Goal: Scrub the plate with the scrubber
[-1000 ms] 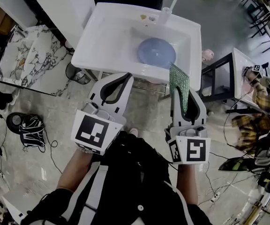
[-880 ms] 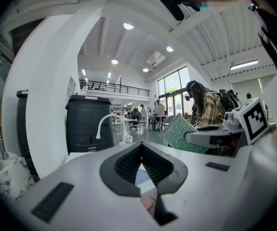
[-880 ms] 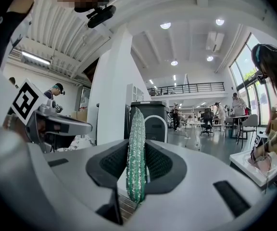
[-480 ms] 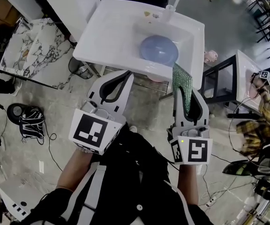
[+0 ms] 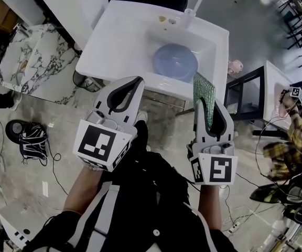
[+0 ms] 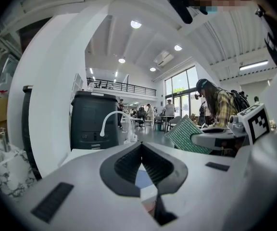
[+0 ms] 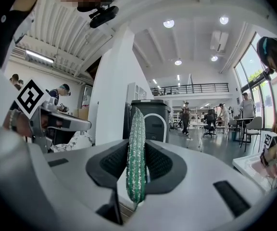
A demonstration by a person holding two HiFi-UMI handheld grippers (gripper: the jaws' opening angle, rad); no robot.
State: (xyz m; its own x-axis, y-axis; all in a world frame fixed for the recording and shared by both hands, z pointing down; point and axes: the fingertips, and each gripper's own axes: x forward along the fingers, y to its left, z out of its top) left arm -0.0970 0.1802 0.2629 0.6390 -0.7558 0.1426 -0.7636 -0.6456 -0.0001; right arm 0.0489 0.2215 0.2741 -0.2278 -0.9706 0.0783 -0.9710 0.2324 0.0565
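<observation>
A pale blue plate (image 5: 174, 61) lies in the basin of a white sink (image 5: 119, 41), ahead of both grippers in the head view. My right gripper (image 5: 205, 100) is shut on a green glittery scrubber (image 5: 204, 93), which stands on edge between its jaws and sticks out over the sink's front right corner. In the right gripper view the scrubber (image 7: 136, 153) rises upright between the pads. My left gripper (image 5: 133, 83) is shut with nothing in it, its tips at the sink's front edge; in its own view the left gripper (image 6: 141, 146) shows the jaws meeting, with the scrubber (image 6: 185, 136) off to the right.
A white tap (image 5: 192, 4) curves over the sink's far rim, with a small yellow object (image 5: 162, 19) beside it. A marble-patterned counter (image 5: 22, 56) stands left, a black-framed table (image 5: 248, 91) right. Cables and a dark round object (image 5: 28, 135) lie on the floor. A person in a plaid shirt (image 5: 292, 140) is at right.
Both grippers have edged toward the sink's front edge. The scrubber stays clamped in the right gripper, and the left stays shut.
</observation>
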